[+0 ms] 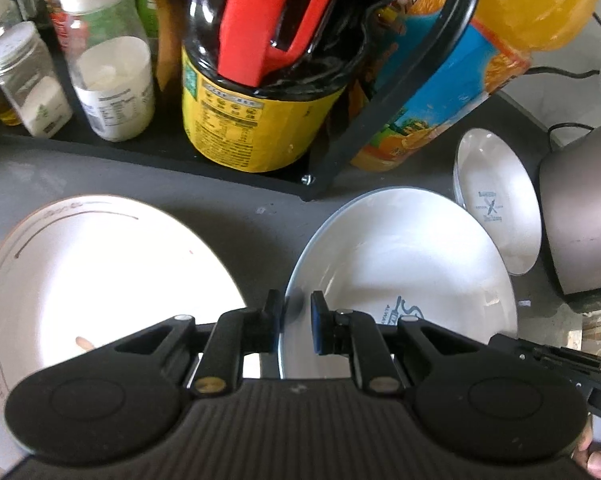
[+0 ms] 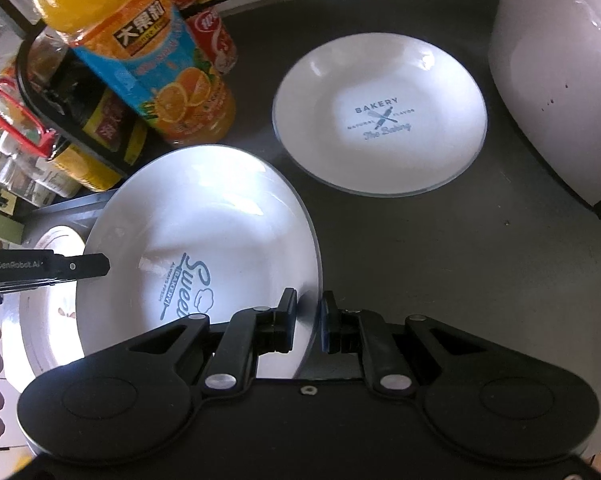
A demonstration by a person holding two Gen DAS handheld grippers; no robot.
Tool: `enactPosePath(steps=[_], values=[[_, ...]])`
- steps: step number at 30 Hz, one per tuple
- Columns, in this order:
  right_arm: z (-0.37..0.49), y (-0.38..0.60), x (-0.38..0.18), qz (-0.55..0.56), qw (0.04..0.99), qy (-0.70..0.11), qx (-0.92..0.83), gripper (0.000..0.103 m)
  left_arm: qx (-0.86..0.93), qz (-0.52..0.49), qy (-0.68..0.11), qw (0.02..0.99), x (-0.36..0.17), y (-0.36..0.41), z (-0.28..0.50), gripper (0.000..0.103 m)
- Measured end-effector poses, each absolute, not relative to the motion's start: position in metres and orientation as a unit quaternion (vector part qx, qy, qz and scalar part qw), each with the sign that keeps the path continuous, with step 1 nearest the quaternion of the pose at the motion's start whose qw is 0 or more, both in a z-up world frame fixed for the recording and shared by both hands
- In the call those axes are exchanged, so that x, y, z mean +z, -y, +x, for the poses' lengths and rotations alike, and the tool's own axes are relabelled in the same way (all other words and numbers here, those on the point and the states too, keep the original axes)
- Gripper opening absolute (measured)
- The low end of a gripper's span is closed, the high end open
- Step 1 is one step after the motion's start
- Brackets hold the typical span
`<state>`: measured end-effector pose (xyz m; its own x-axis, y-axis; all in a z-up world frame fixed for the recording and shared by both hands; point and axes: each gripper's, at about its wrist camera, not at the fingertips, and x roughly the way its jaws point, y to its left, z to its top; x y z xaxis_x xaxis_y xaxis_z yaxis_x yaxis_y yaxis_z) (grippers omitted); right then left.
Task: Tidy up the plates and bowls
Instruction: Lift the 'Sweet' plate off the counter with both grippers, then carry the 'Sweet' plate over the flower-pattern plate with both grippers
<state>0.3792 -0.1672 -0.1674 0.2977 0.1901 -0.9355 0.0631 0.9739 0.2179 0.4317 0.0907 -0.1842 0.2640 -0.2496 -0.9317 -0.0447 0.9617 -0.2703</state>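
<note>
The left gripper (image 1: 295, 322) is nearly closed, and the left rim of the white "Sweet" bowl (image 1: 404, 264) is pinched between its pads. The right gripper (image 2: 309, 322) is likewise almost closed, and the opposite, right rim of the same bowl (image 2: 196, 232) is clamped between its fingers, so the bowl is held from both sides and appears tilted above the dark countertop (image 2: 420, 264).

Just left of the left gripper, a large white plate (image 1: 100, 272) is seen, partly beneath the bowl's edge in the right wrist view. Ahead and to the right of the right gripper, a second bowl printed "BAKERY" (image 2: 380, 120) is set well apart from the held one, with bare counter between them. Further right a rounded appliance (image 2: 556, 80) is found at the counter's edge. Ahead of the left gripper, room is bounded by a black rack (image 1: 160, 148) crowded with jars, and an orange juice bottle (image 2: 140, 52) stands close to the bowl's far rim
</note>
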Motion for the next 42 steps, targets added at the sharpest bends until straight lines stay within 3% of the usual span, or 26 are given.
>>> enactPosePath(steps=[19,42], values=[[0.377,0.134,-0.151,0.095,0.802,-0.58,0.109,0.012,-0.01,-0.164,-0.586,0.793,-0.165,-0.133,0.401,0.013],[0.391,0.029,-0.159,0.034,0.78,-0.593,0.197,0.012,0.08,-0.24,-0.57,0.782,-0.163,-0.242,0.356,0.013]])
